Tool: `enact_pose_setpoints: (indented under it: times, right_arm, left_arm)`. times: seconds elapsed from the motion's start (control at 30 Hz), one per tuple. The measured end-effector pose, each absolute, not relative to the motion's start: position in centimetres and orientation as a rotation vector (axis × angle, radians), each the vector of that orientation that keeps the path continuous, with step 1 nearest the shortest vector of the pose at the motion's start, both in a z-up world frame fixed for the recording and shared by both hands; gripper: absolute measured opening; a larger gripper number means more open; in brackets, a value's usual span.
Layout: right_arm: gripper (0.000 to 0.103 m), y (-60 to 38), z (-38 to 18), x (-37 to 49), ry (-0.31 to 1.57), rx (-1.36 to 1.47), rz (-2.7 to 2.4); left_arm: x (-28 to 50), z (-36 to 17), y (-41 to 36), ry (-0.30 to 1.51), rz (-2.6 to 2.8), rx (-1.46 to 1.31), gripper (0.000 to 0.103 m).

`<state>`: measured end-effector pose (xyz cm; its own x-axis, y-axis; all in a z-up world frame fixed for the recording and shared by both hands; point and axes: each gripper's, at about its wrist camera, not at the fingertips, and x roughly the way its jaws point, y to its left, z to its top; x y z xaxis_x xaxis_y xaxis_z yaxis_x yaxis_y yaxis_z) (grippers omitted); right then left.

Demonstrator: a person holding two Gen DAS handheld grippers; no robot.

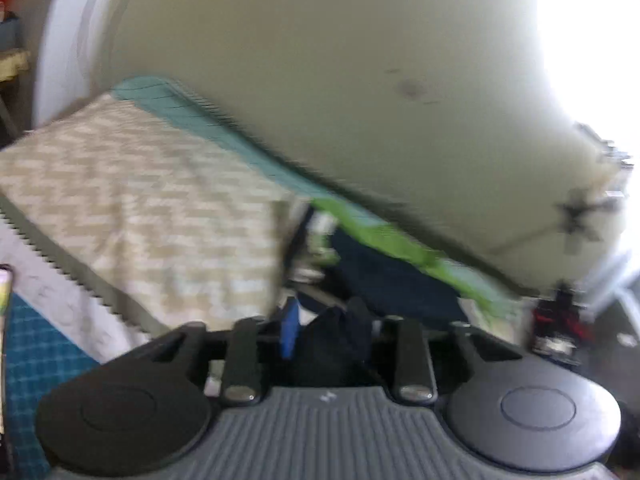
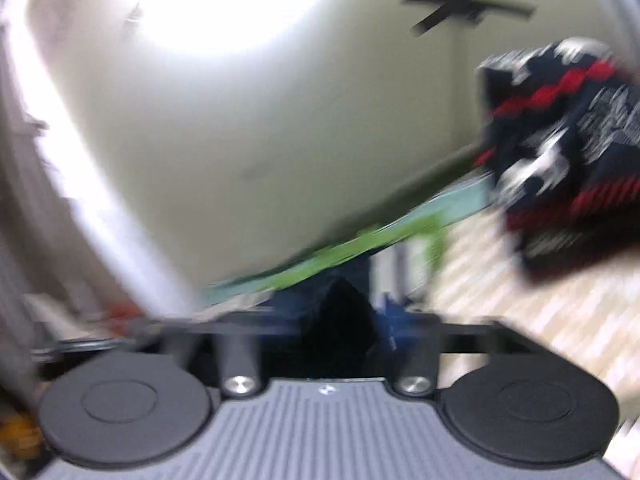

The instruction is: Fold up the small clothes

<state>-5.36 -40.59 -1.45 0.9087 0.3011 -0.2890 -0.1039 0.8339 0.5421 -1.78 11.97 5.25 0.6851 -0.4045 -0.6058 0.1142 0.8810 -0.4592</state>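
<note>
Both views are heavily blurred. In the left wrist view, the left gripper [image 1: 326, 344] has dark navy cloth [image 1: 336, 344] bunched between its fingers, beside a blue fingertip pad [image 1: 289, 332]; whether the pads press on the cloth I cannot tell. Just beyond lies a larger navy garment [image 1: 392, 280] with a bright green piece [image 1: 384, 236] along its far edge, on a bed covered by a beige zigzag spread [image 1: 140, 200]. A teal mat [image 1: 200, 120] runs along the bed's far side against a pale wall [image 1: 320, 60].

In the right wrist view, the right gripper [image 2: 336, 320] also has dark cloth [image 2: 344, 312] between its fingers; grip or gap is unclear. Farther right, a pile of navy, red and white clothes [image 2: 568, 140] sits on the spread. A ceiling fan [image 2: 468, 0] shows at the top.
</note>
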Motion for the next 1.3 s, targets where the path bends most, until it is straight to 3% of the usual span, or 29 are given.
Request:
enact_pose_setpoints:
  times: [0.07, 0.1, 0.13, 0.23, 0.3, 0.33, 0.37, 0.4, 0.63, 0.7, 0.73, 0.77, 0.83, 1.07, 1.1, 1.3]
  right_arm:
    - [0.073, -40.7, -2.5, -5.9, 0.412, 0.534, 0.257]
    - [0.073, -40.6, -3.1, -6.6, 0.416, 0.517, 0.261]
    - [0.074, -40.3, -3.6, -7.2, 0.425, 0.485, 0.253]
    - [0.075, -39.3, -4.9, -7.1, 0.469, 0.388, 0.234]
    - [0.071, -38.3, -5.3, -6.7, 0.496, 0.358, 0.245]
    - [0.057, -37.9, -5.5, -6.3, 0.511, 0.344, 0.247]
    - [0.011, -37.6, -5.7, -6.1, 0.53, 0.321, 0.231]
    - [0.0, -37.4, -5.8, -6.0, 0.545, 0.301, 0.222]
    - [0.0, -37.9, -7.1, -9.4, 0.553, 0.307, 0.177]
    - [0.004, -38.6, -6.4, -8.9, 0.562, 0.328, 0.201]
    - [0.015, -39.0, -5.7, -8.7, 0.55, 0.335, 0.212]
    - [0.032, -39.4, -4.8, -8.6, 0.523, 0.331, 0.208]
    - [0.048, -40.1, -2.6, -7.9, 0.474, 0.293, 0.191]
    - [0.047, -40.1, 2.8, 1.5, 0.455, 0.218, 0.272]
    - [0.047, -39.8, 3.1, 3.4, 0.467, 0.215, 0.28]
    - [0.053, -37.7, 1.9, 15.8, 0.59, 0.27, 0.305]
  left_arm:
    - [-2.3, 4.5, 12.0, 0.752, -0.337, -0.366, 0.043]
    - [-2.8, 4.1, 11.9, 0.736, -0.338, -0.331, 0.06]
    - [-3.2, 3.6, 11.7, 0.723, -0.315, -0.291, 0.066]
    - [-2.7, 2.1, 10.6, 0.755, -0.321, -0.232, 0.065]
    - [-1.8, 1.2, 9.2, 0.792, -0.318, -0.205, 0.058]
    - [-1.6, 0.8, 8.5, 0.809, -0.313, -0.176, 0.04]
    - [-1.3, 0.2, 7.7, 0.825, -0.31, -0.134, 0.026]
    - [-1.1, -0.3, 7.1, 0.837, -0.304, -0.09, 0.008]
    - [-0.7, -0.5, 6.7, 0.825, -0.326, -0.023, 0.011]
    - [-0.4, -0.3, 6.4, 0.835, -0.338, 0.015, 0.012]
    - [-0.4, 0.2, 6.3, 0.836, -0.345, 0.038, 0.013]
    - [-0.4, 0.9, 6.4, 0.828, -0.352, 0.048, 0.013]
    - [-0.3, 2.8, 7.0, 0.788, -0.35, 0.051, 0.019]
    - [6.3, 8.7, 4.2, 0.722, -0.355, 0.043, 0.029]
    - [7.7, 8.9, 2.9, 0.726, -0.357, 0.053, 0.035]
    - [16.4, 6.7, -5.0, 0.808, -0.385, 0.062, 0.042]
